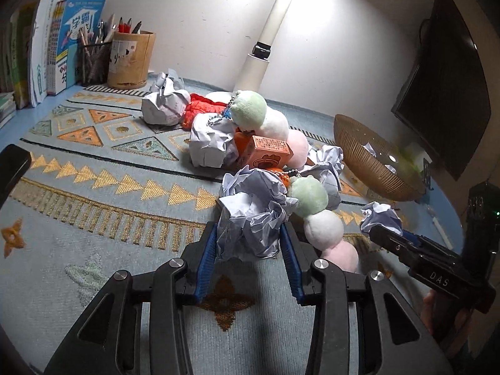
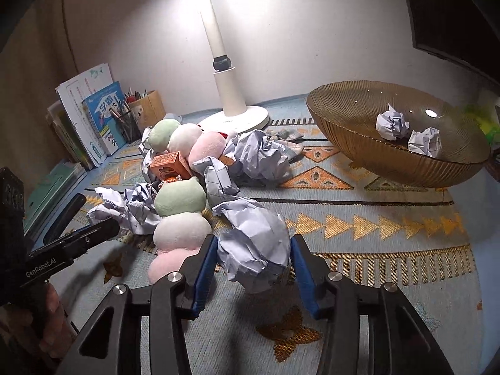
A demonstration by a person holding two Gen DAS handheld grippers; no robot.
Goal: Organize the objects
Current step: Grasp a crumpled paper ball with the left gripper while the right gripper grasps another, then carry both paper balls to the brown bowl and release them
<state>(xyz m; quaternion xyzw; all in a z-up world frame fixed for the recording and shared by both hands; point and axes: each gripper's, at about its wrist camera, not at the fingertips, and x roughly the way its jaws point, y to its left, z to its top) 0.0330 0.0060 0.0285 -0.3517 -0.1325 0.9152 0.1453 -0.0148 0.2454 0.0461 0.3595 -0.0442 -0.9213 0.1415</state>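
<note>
Left gripper [image 1: 248, 239]: blue pads clamped on a crumpled paper ball [image 1: 250, 218], one pad pressed into each side. The ball sits at the near edge of the pile, low over the patterned cloth [image 1: 103, 187] that covers the table.

Right gripper [image 2: 253, 261]: clamped on a second crumpled paper wad [image 2: 256, 243], both blue pads against its flanks. Seen from the left wrist camera, this wad is held just clear of the cloth, near the bowl's rim.

Just beside the left gripper's ball: a plush dango skewer [image 1: 322, 218], green, white and pink balls in a row, lying on the cloth. Behind it an orange box [image 1: 265, 153], more paper balls, a second plush dango [image 1: 265, 115] and something red and knitted [image 1: 203, 109], all heaped together and touching.

Amber ribbed glass bowl [image 2: 359, 143]: on the cloth to the right of the pile, well apart from it. Two crumpled paper balls [image 2: 392, 125] lie inside, side by side.

Back of table: white lamp base [image 2: 237, 115] behind the pile; a round pen holder [image 1: 131, 59] and a mesh pencil cup [image 1: 95, 62] at far left, with upright books [image 1: 75, 43] beside them. A dark monitor [image 1: 443, 87] stands at far right.
</note>
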